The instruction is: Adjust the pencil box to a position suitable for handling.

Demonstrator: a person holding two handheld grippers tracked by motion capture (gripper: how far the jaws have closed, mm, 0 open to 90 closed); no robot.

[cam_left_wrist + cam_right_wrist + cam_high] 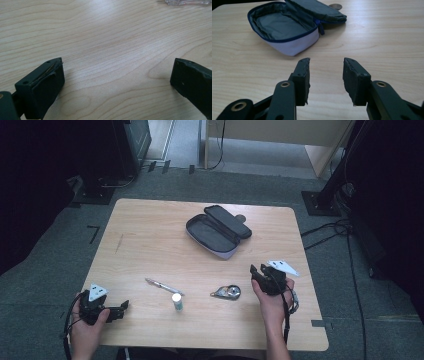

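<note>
An open pencil case (pixel 218 231) with a grey lining and pale outside lies at the table's back middle; the right gripper view has the pencil case (pixel 287 27) ahead and to the left. My right gripper (pixel 256 271) hovers at the right side of the table, jaws apart with nothing between them (pixel 325 68). A pen (pixel 164 286), a small white tube (pixel 177 301) and a correction tape dispenser (pixel 226 293) lie near the front. My left gripper (pixel 125 306) rests at the front left, wide open (pixel 116 75) over bare wood.
The wooden table (pixel 150 235) stands on grey carpet. A round dark object (pixel 241 218) peeks out behind the case. Cables (pixel 345 227) and dark stands lie beyond the table's right and far sides.
</note>
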